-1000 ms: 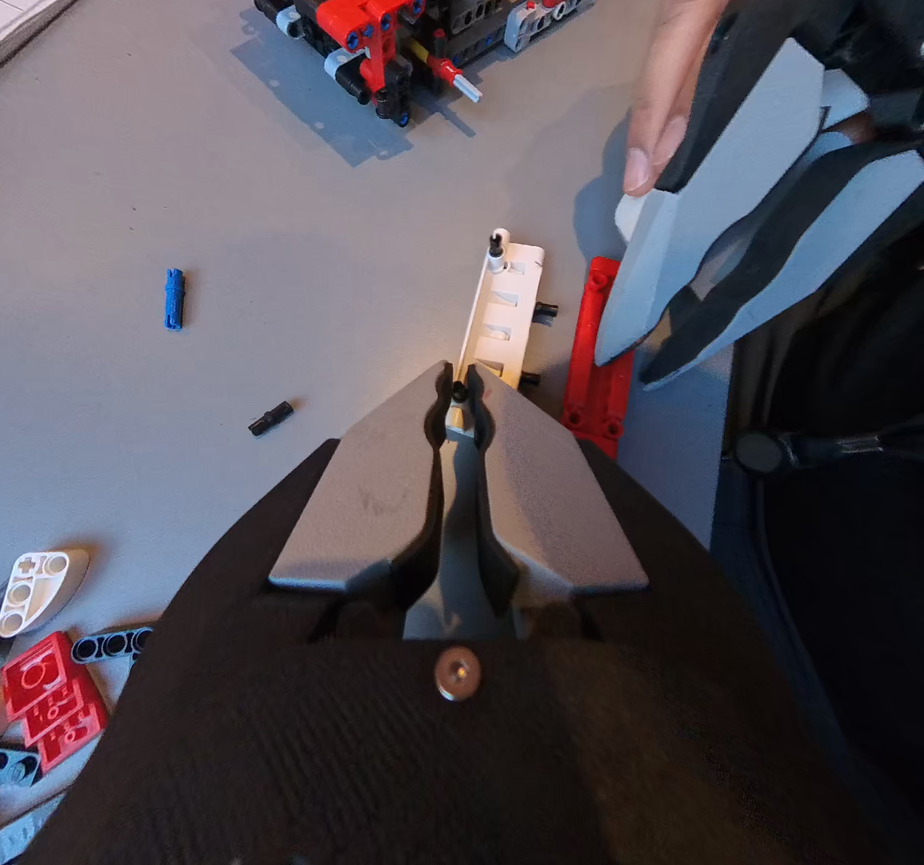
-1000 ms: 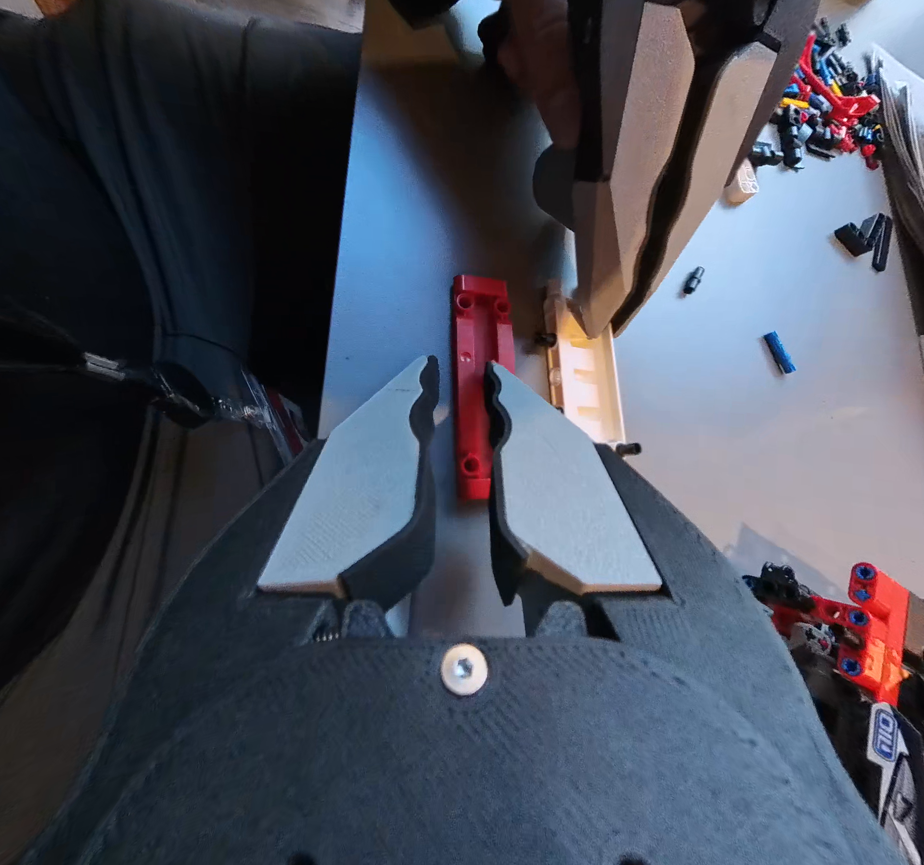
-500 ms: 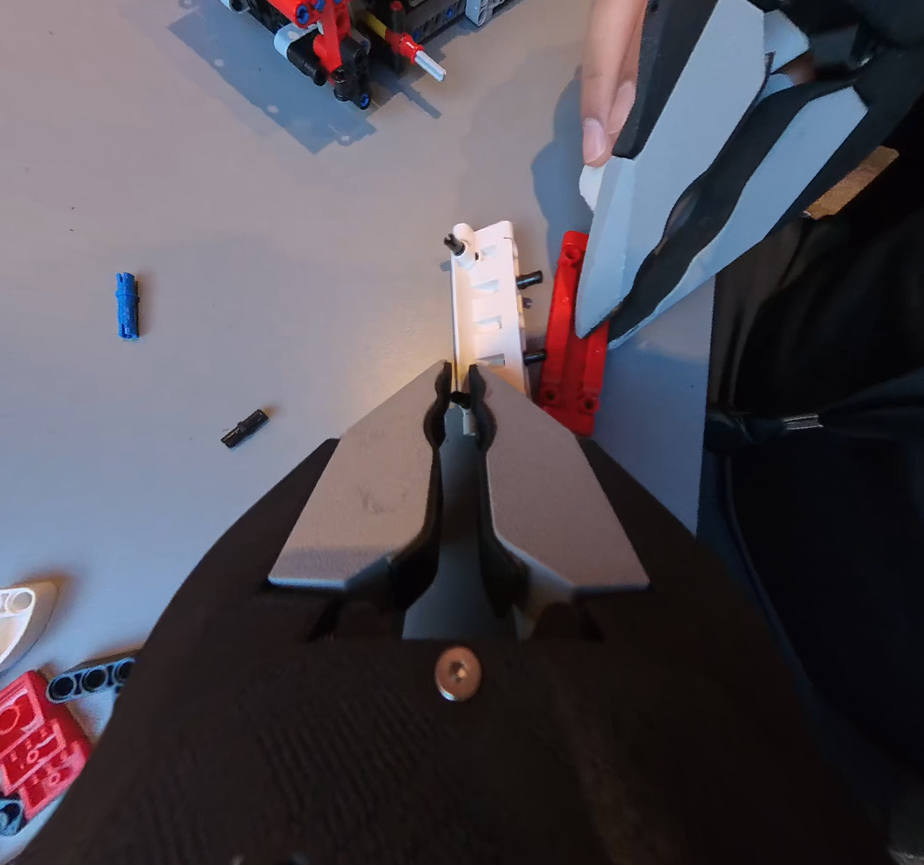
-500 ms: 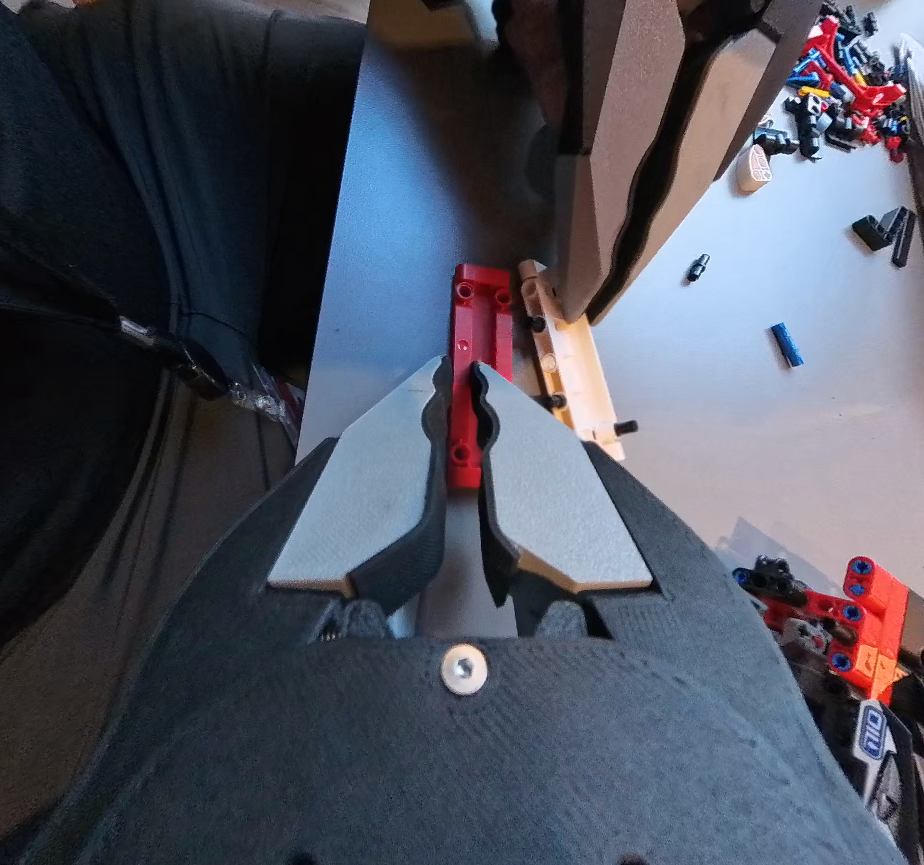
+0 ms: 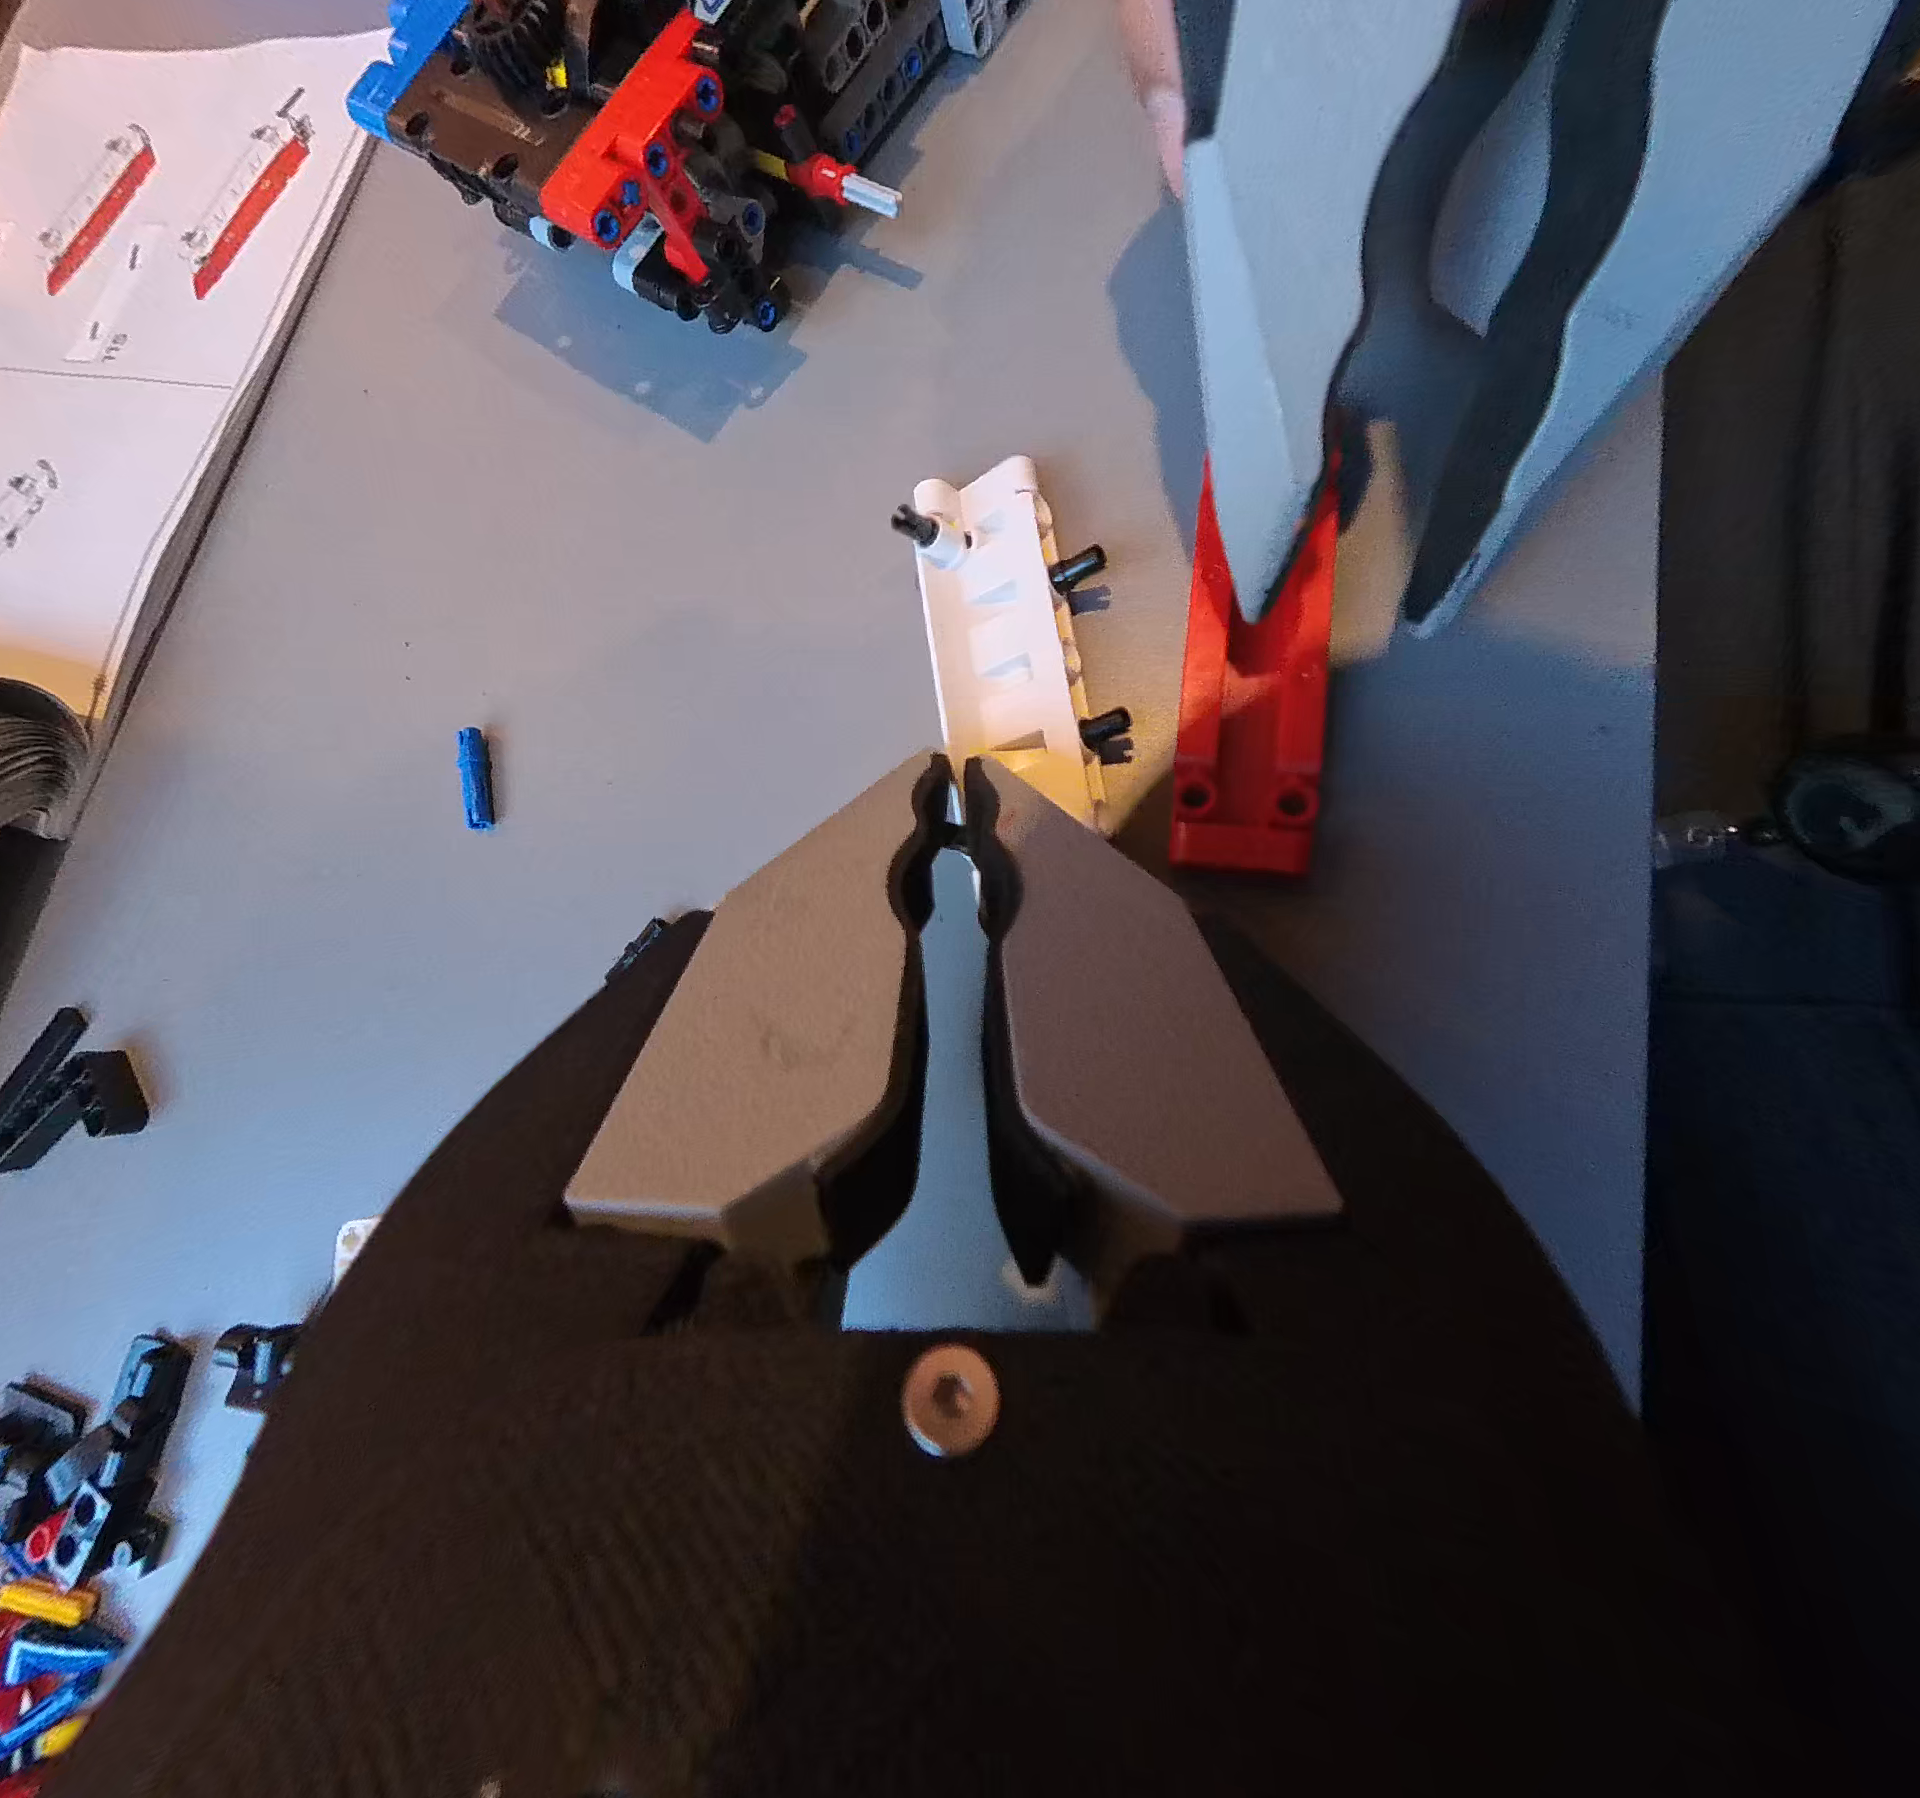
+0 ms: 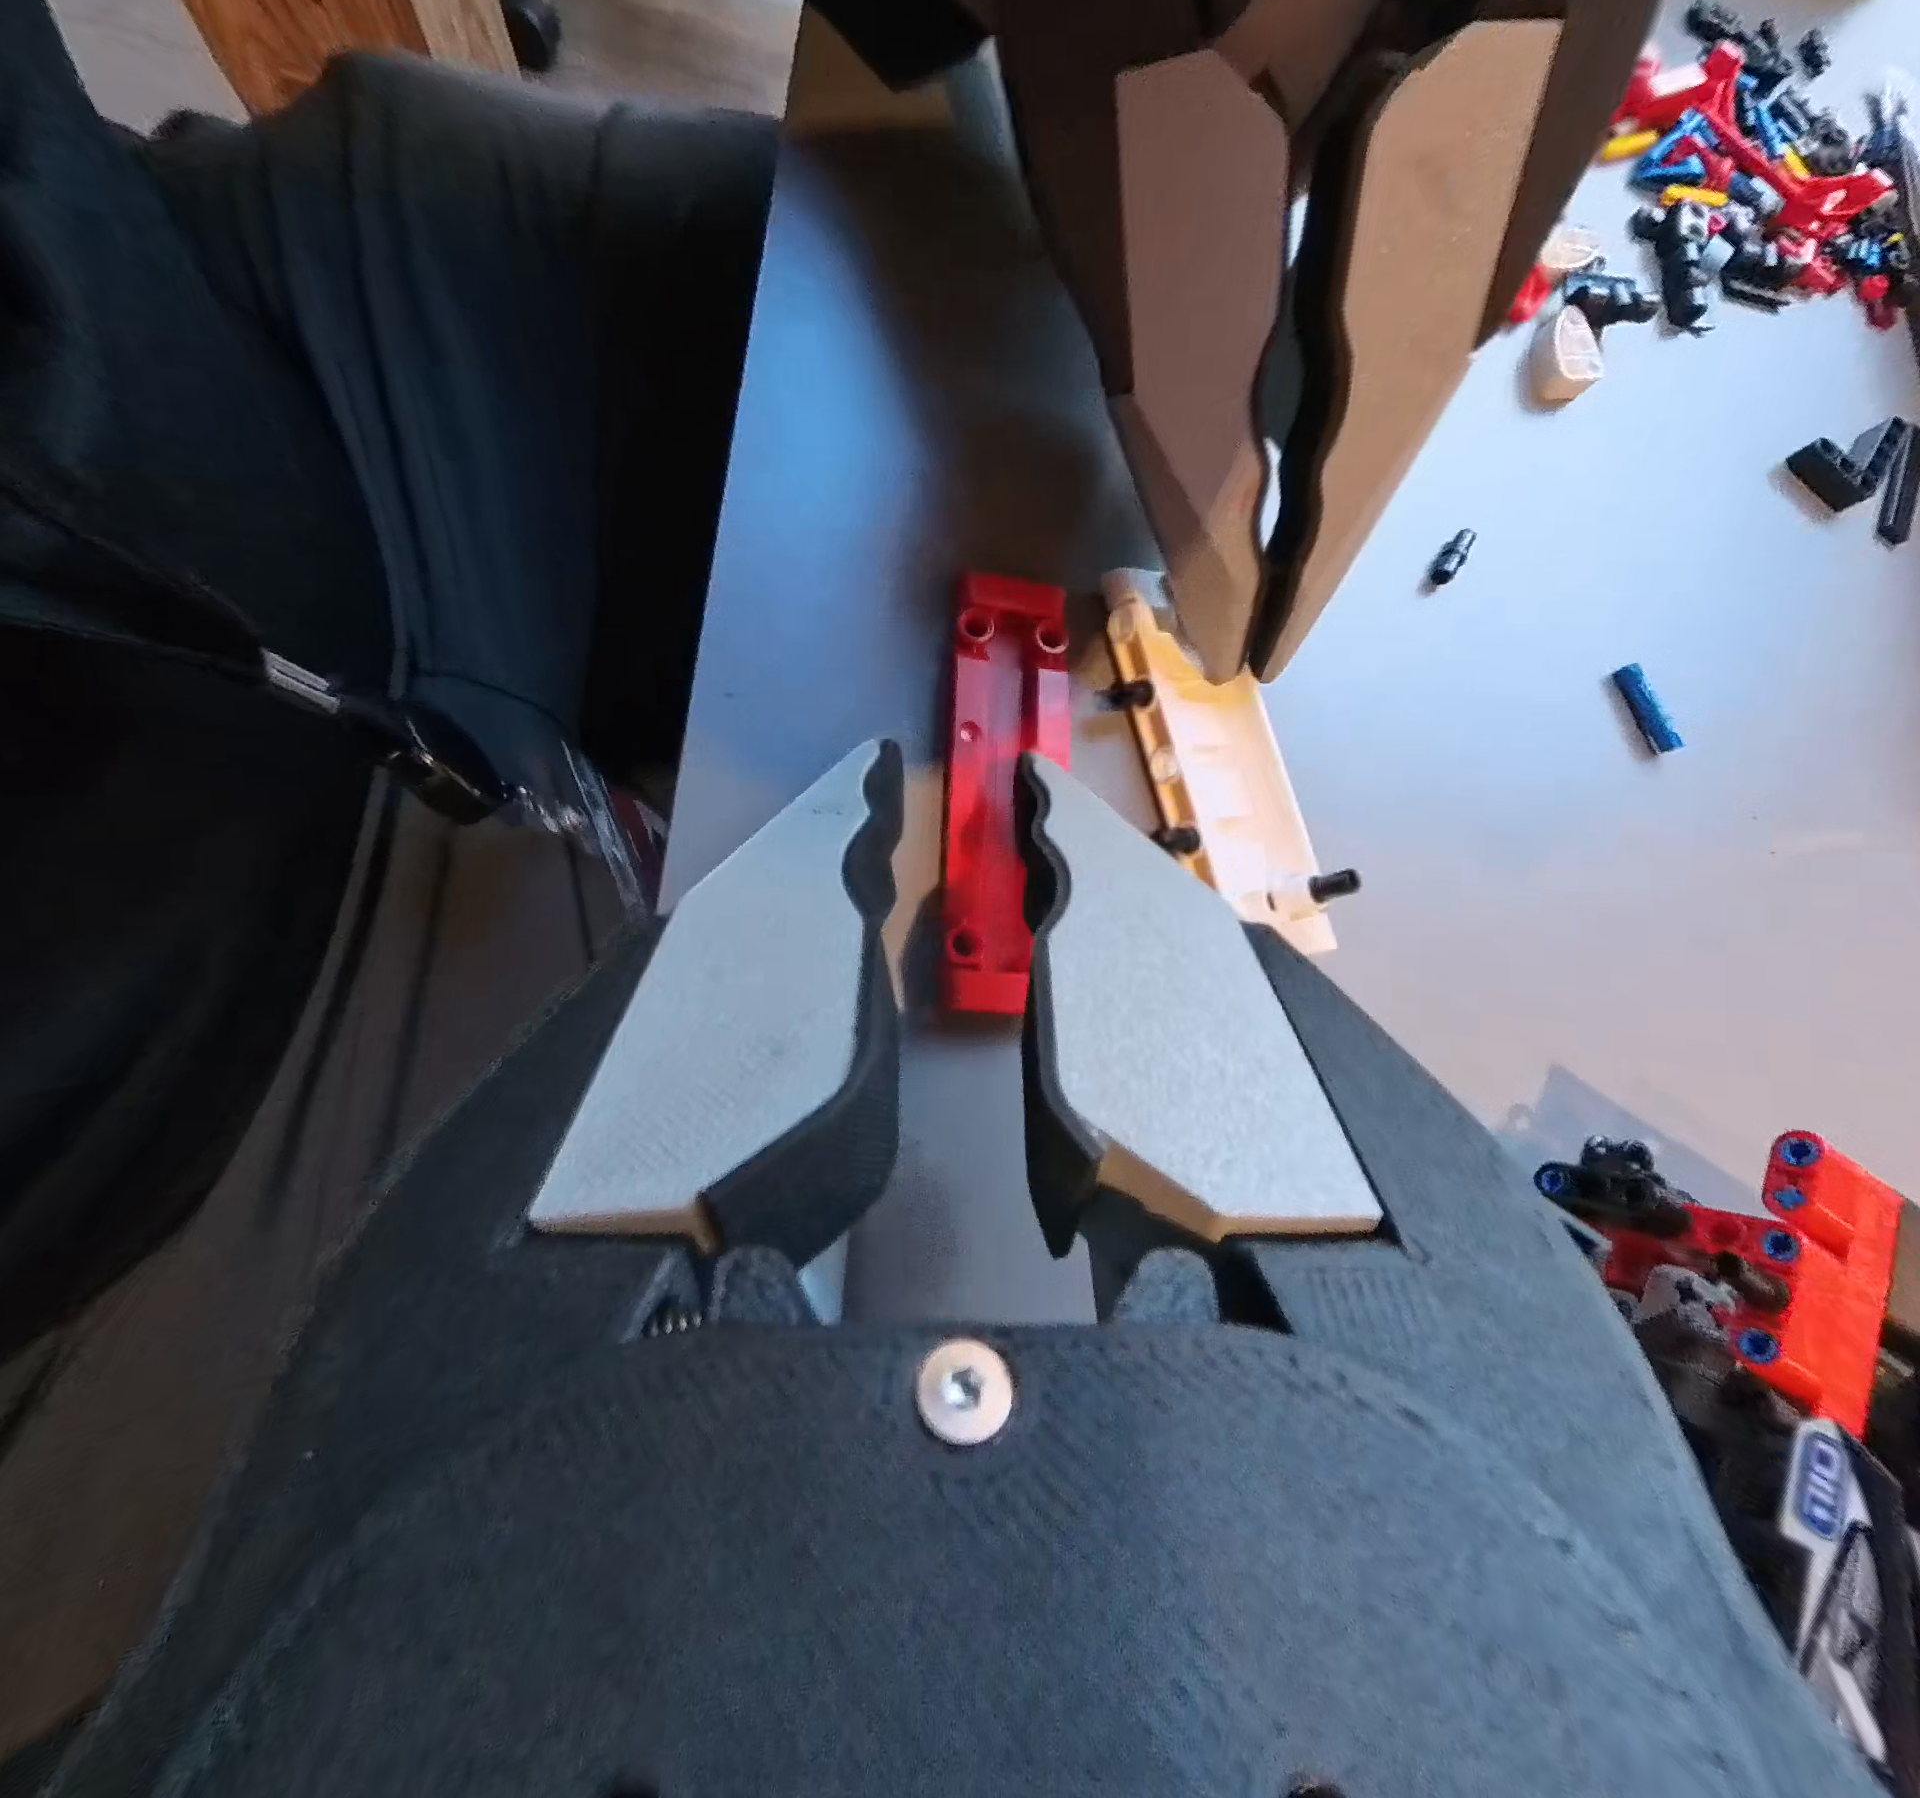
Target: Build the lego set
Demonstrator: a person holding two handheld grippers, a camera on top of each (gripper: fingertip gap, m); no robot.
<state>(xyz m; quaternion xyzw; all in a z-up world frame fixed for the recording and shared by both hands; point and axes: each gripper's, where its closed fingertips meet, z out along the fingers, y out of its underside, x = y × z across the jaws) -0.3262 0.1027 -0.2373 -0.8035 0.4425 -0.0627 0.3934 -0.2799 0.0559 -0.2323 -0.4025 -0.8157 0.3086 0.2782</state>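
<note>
Pinching white panel [image 5: 1003,642] end, left gripper [image 5: 957,774] fingers clenched | right gripper [image 6: 956,761] fingers released, straddling red panel [image 6: 997,813]

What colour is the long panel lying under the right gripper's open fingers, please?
Red. The panel shows best in the right wrist view, between the right gripper fingers.

Right gripper [image 6: 956,772] fingers spread over the red panel [image 6: 1000,813]; left gripper [image 6: 1252,668] pinches the white panel [image 6: 1226,792].
</note>
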